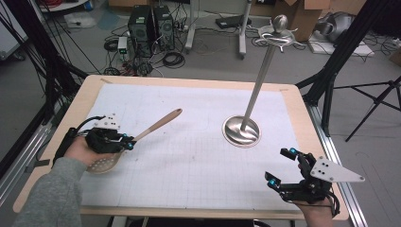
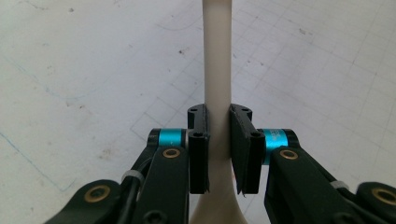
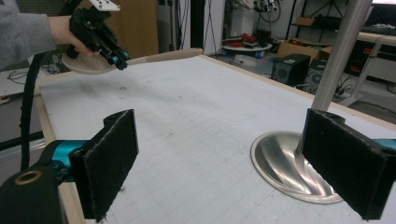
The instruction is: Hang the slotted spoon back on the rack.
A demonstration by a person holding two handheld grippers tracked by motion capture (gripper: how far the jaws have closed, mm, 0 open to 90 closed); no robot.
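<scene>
A cream slotted spoon with a wooden handle is held off the white gridded mat at the table's left. My left gripper is shut on its neck, with the perforated bowl under the hand and the handle pointing to the far right. In the left gripper view both pads clamp the pale neck of the spoon, in the left gripper. The right gripper view shows the left gripper and the spoon raised above the mat. My right gripper stands wide open at the front right, nothing between its pads.
A tall steel stand rises from a round dished base right of centre, just beyond the right gripper. The wooden table rim frames the mat. Computer towers, cables and black frame posts surround the table.
</scene>
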